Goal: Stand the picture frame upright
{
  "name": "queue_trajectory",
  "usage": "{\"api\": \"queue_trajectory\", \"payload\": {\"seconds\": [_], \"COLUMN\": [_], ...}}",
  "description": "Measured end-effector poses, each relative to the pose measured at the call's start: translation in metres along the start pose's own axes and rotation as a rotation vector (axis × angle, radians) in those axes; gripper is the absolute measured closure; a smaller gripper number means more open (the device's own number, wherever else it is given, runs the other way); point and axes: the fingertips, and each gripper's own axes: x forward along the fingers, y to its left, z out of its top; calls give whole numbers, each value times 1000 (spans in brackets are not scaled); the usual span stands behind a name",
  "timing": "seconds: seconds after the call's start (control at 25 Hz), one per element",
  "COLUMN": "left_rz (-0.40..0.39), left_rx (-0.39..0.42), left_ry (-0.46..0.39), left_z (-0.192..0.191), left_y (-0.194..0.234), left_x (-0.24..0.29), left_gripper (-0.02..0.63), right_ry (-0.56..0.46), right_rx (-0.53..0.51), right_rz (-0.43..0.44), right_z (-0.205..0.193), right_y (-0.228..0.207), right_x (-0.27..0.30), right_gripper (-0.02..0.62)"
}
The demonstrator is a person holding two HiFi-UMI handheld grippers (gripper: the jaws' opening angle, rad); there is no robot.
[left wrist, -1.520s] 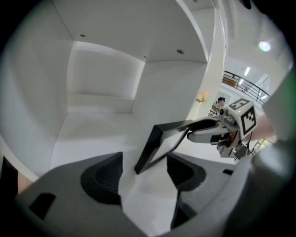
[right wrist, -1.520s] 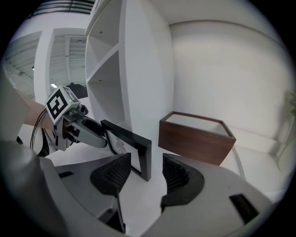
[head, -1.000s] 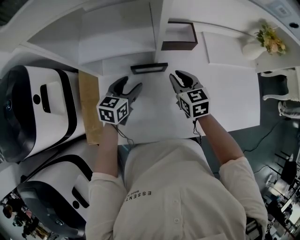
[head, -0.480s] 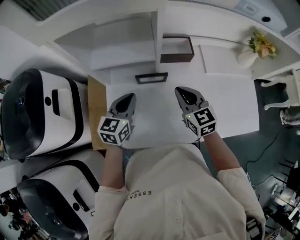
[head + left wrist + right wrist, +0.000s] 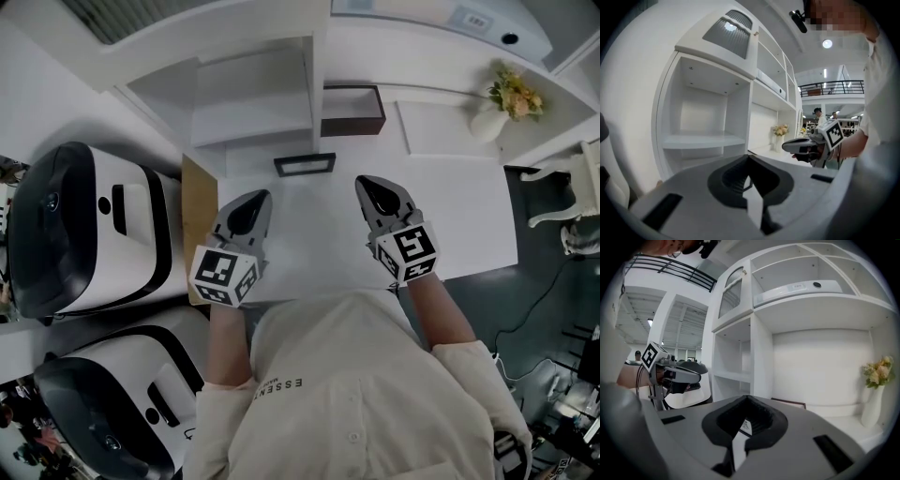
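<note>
The picture frame (image 5: 305,165), small and dark, shows as a narrow rectangle near the back of the white table (image 5: 469,216), and looks to be standing on its edge. My left gripper (image 5: 258,199) hangs over the table's near left part, short of the frame. It is shut with nothing in it. My right gripper (image 5: 367,185) is level with it on the right, also shut and empty. Each gripper view shows the other gripper: the right gripper (image 5: 790,146) with its jaws together, and the left gripper (image 5: 693,374) likewise.
A brown box frame (image 5: 352,110) sits in the shelf niche behind the table. A white vase of flowers (image 5: 506,98) stands at the back right. Two white-and-black machines (image 5: 84,225) and a brown board (image 5: 199,220) crowd the left. A white chair (image 5: 562,187) stands at the right.
Both grippers went from open to shut, with nothing between the jaws. They drew back from the frame toward the person and rose. The frame kept its place.
</note>
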Motion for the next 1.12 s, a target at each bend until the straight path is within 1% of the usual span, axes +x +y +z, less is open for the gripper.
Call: {"api": "queue_trajectory", "payload": {"seconds": [0.08,0.2,0.32,0.56,0.72,0.92,1.12], "left_rz": [3,6,1,-3,13,21,17], "left_rx": [5,-9,-15,28,-1,7,-14], "left_ry": [8,25,22,19,6,5,-14], "left_z": [-1,-7,-8,-5,-4,-4,-3], "left_y": [0,1,-1,-6,-1,0,-2], "left_x": [0,-1,-2,-2,-5,-7,-10], "left_gripper": [604,604,604,604,604,604,604], "right_ry": [-1,20,30,26,17,-6,6], "right_rx": [-3,4,10,18,7,23,16], "right_rz": [-2,6,15,8,6,-2,-23], "right_z": [1,-1,-3,-2,2,5,2], "right_y": [2,8,13,13,12,9,6], "right_x": [1,2,3,2,1,-2,-4], "right_gripper": [580,580,580,580,580,580,580]}}
